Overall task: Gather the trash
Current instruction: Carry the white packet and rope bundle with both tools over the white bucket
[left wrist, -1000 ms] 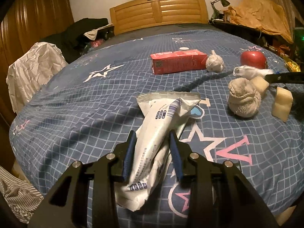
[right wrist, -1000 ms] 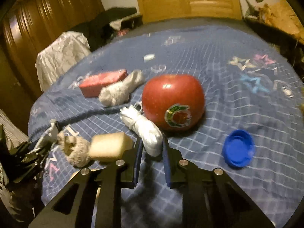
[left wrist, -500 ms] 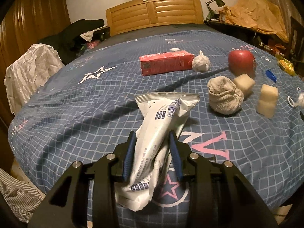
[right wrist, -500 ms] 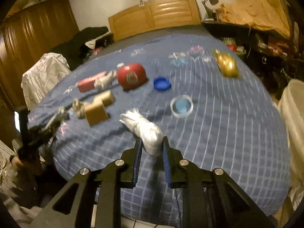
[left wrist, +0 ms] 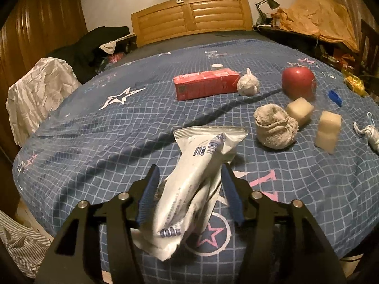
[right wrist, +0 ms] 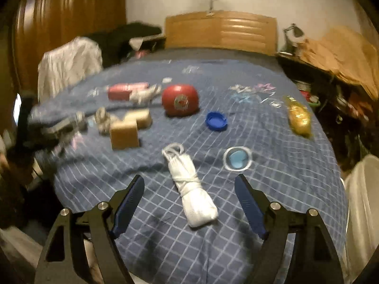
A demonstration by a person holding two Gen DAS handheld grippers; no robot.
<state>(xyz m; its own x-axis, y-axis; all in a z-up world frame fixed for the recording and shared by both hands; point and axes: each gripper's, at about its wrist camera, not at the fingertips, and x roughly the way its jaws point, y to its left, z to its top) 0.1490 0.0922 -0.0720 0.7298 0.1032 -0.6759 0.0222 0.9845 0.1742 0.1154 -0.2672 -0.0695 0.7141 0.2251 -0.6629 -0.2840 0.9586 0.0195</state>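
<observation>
My left gripper (left wrist: 190, 184) has its jaws parted around a crumpled white wrapper (left wrist: 196, 182), which hangs loose between them above the near edge of the blue bedspread (left wrist: 118, 142). My right gripper (right wrist: 189, 189) is wide open. A tied white bag (right wrist: 189, 189) lies on the bedspread (right wrist: 284, 177) between its fingers, touching neither; it also shows at the right edge of the left wrist view (left wrist: 372, 137). On the bed lie a red carton (left wrist: 205, 84), a white wad (left wrist: 247, 85), a blue cap (right wrist: 216, 121), a gold wrapper (right wrist: 299, 118) and a clear lid (right wrist: 237, 159).
A red apple (left wrist: 298, 81), two cream sponges (left wrist: 328, 131), and a rolled grey sock (left wrist: 274, 130) lie on the bed. A wooden headboard (left wrist: 191, 19) stands at the back. A white bag (right wrist: 362, 208) stands at the right beside the bed.
My right gripper has opened and let go of the tied white bag, which now lies on the bedspread. My left gripper's jaws have parted wider around the wrapper.
</observation>
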